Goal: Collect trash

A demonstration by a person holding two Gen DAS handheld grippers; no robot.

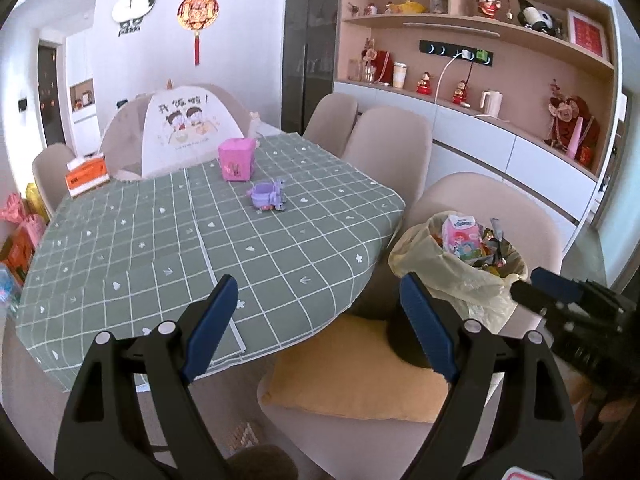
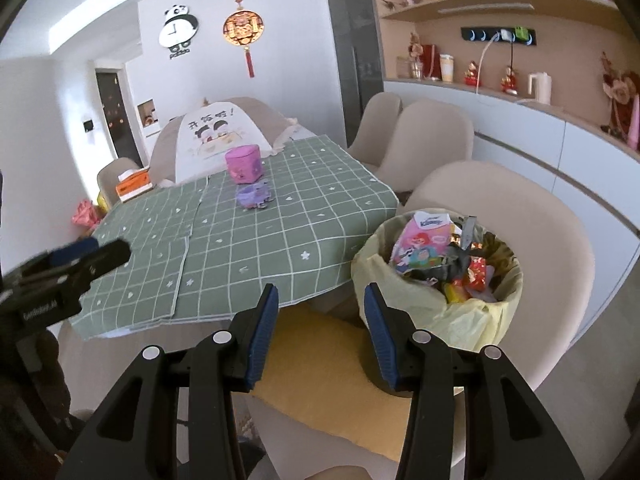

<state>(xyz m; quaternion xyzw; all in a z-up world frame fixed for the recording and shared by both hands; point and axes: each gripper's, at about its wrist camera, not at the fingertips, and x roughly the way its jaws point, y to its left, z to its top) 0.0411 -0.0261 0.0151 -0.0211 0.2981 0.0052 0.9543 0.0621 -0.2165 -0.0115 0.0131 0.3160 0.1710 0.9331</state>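
Note:
A trash bin (image 1: 456,276) lined with a pale yellow bag stands on a chair by the table's right end. It holds a pink Kleenex pack (image 1: 460,236) and several wrappers. It also shows in the right wrist view (image 2: 440,316), with the pack (image 2: 420,240) on top. My left gripper (image 1: 316,292) is open and empty over the table's near edge. My right gripper (image 2: 320,296) is open and empty, just left of the bin. Each gripper shows at the edge of the other's view.
The table has a green checked cloth (image 1: 160,248). On it stand a pink box (image 1: 236,159), a small purple toy cup (image 1: 268,196), a mesh food cover (image 1: 176,128) and an orange tissue box (image 1: 86,176). Beige chairs (image 1: 392,148) line the right side. A yellow cushion (image 1: 352,376) lies on the near chair.

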